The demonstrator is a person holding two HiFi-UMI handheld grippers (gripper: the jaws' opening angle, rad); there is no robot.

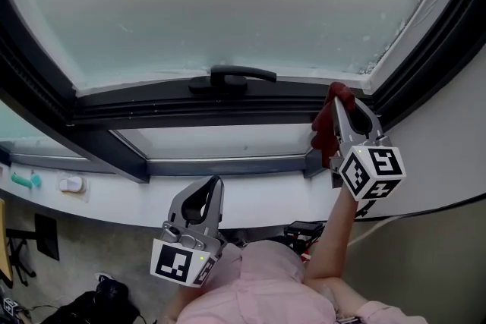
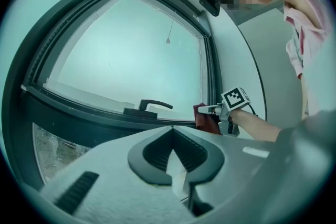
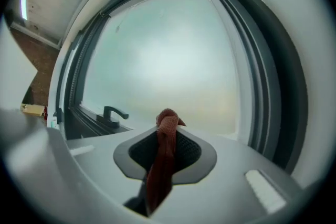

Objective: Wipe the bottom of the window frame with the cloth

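Note:
My right gripper (image 1: 339, 99) is shut on a dark red cloth (image 1: 328, 125), which bunches out past the jaw tips (image 3: 167, 122) and hangs down beside them. It is raised at the right end of the dark bottom rail of the window frame (image 1: 152, 106), near the corner with the right upright. From the left gripper view the cloth (image 2: 205, 117) and the right gripper (image 2: 212, 110) show by that corner. My left gripper (image 1: 213, 184) hangs lower, below the white sill, its jaws closed together with nothing between them (image 2: 173, 134).
A black window handle (image 1: 231, 77) sits mid-rail, left of the cloth. Frosted glass (image 1: 228, 4) fills the sash above. A white sill ledge (image 1: 114, 197) carries a teal item (image 1: 26, 180) and a small white one (image 1: 71, 184) at far left. A black cable trails by the right arm.

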